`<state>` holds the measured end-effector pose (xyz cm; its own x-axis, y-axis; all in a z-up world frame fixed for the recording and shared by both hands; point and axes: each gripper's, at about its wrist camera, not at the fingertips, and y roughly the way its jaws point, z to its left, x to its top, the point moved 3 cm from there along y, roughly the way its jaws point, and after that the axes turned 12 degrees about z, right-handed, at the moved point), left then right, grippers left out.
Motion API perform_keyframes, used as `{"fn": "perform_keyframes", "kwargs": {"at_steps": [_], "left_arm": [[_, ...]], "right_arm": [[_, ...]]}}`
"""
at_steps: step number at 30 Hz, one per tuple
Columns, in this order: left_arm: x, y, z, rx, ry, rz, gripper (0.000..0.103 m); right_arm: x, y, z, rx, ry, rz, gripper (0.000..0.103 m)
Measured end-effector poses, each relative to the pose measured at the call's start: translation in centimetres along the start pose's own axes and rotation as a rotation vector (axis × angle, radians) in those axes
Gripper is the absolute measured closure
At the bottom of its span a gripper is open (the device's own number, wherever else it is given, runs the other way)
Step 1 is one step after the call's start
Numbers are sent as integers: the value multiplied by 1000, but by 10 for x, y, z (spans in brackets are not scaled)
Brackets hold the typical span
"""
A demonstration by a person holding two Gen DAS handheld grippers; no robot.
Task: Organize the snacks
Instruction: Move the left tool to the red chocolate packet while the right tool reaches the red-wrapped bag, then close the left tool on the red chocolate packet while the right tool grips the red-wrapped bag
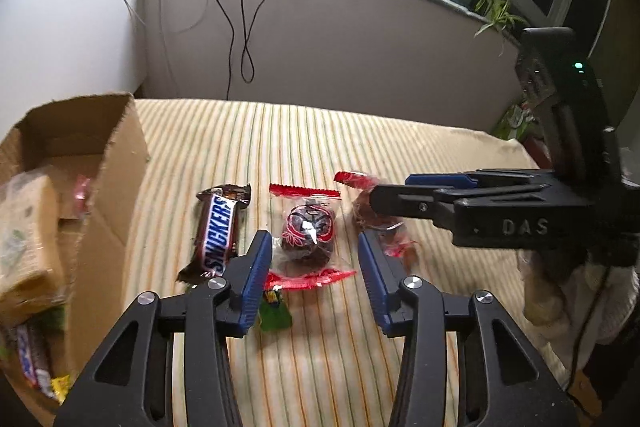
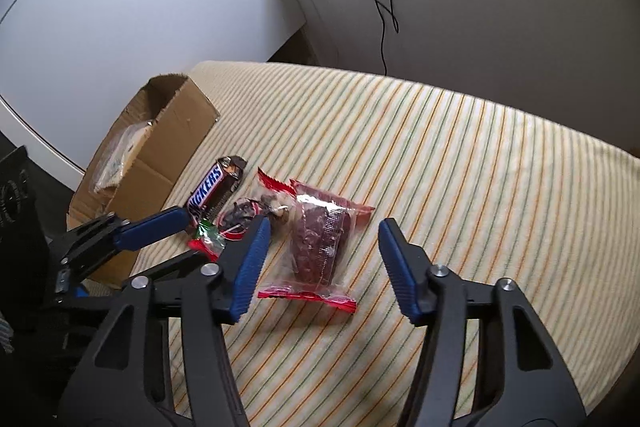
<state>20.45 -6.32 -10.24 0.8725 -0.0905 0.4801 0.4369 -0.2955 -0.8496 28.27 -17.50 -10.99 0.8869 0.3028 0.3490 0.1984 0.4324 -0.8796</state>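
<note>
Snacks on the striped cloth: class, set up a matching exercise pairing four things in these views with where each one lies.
Things:
1. Snickers bar
2. round dark sweet in a red-edged clear wrapper
3. cardboard box
4. small green-wrapped candy

Places:
A. at the left edge of the striped cloth, already holding snacks
B. ahead of the open left gripper, in line with the gap between its jaws
C. between the box and the round sweet
D. low by the left gripper's left jaw

Pairs: 1-C, 2-B, 3-A, 4-D
</note>
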Motion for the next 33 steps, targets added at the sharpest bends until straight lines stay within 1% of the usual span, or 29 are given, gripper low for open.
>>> {"fn": "perform_keyframes", "kwargs": {"at_steps": [2, 5, 8, 10, 12, 14, 15, 22, 27, 33], "left_arm": [[3, 6, 1, -1, -7, 11, 60], [6, 15, 3, -7, -16, 29, 60], [9, 24, 6, 2, -18, 52, 66], [9, 28, 7, -7, -25, 62, 66], [8, 29, 7, -11, -32, 60, 67], [8, 29, 9, -6, -29, 56, 68], [8, 29, 8, -1, -24, 53, 68], [7, 20, 5, -1, -24, 31, 69], [9, -1, 5, -3, -15, -12, 69], [11, -28, 10, -3, -11, -63, 69]], "right_arm": [[0, 5, -3, 14, 5, 11, 48], [0, 11, -6, 38, 11, 27, 49], [-1, 17, -8, 54, 10, 42, 49], [0, 22, -7, 62, 10, 51, 49], [-1, 24, -7, 77, 12, 59, 55], [-2, 26, -7, 105, 17, 66, 67], [-2, 26, -6, 116, 20, 65, 68], [-5, 13, -5, 96, 29, 33, 69], [-3, -6, -5, 87, 29, -2, 69], [1, -27, 8, 74, 4, -41, 69]]}}
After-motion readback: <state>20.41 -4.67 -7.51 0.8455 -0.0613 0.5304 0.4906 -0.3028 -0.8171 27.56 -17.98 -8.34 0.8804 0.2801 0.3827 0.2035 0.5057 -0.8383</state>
